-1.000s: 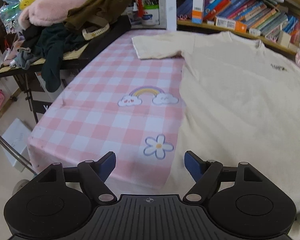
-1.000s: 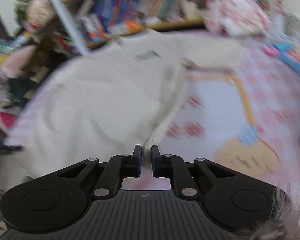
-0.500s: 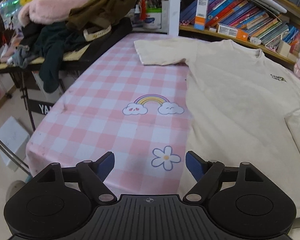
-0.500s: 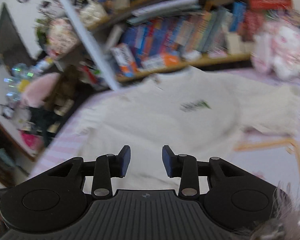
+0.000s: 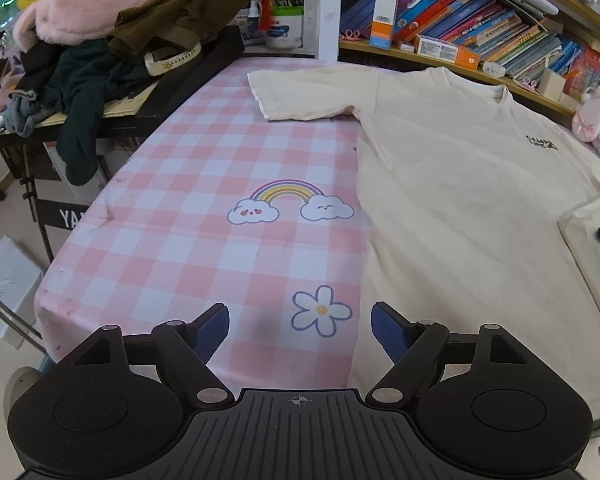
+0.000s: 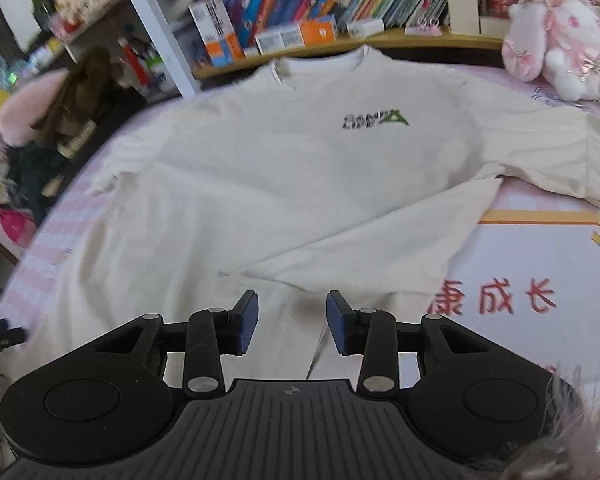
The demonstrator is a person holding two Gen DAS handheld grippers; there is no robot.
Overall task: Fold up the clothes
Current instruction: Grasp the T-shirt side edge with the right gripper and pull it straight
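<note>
A cream T-shirt (image 5: pixel 460 184) with a small dark chest logo lies face up on the pink checked tablecloth (image 5: pixel 204 240); its right lower corner is folded over onto the body (image 6: pixel 360 240). The left sleeve (image 5: pixel 300 92) lies spread flat. My left gripper (image 5: pixel 300 328) is open and empty, hovering above the cloth by the shirt's left hem. My right gripper (image 6: pixel 292 320) is open and empty, above the folded-over part of the shirt (image 6: pixel 260 168).
A side table with a pile of dark clothes and a pink plush (image 5: pixel 84 52) stands at the left. A bookshelf (image 5: pixel 480 36) runs along the back. A pink-white plush toy (image 6: pixel 560 36) sits at the back right. The table's left edge (image 5: pixel 60 280) drops off.
My right gripper was shut on the shirt's edge one second ago, carried it over the body, opened and let it go. My left gripper stayed open and shifted slightly.
</note>
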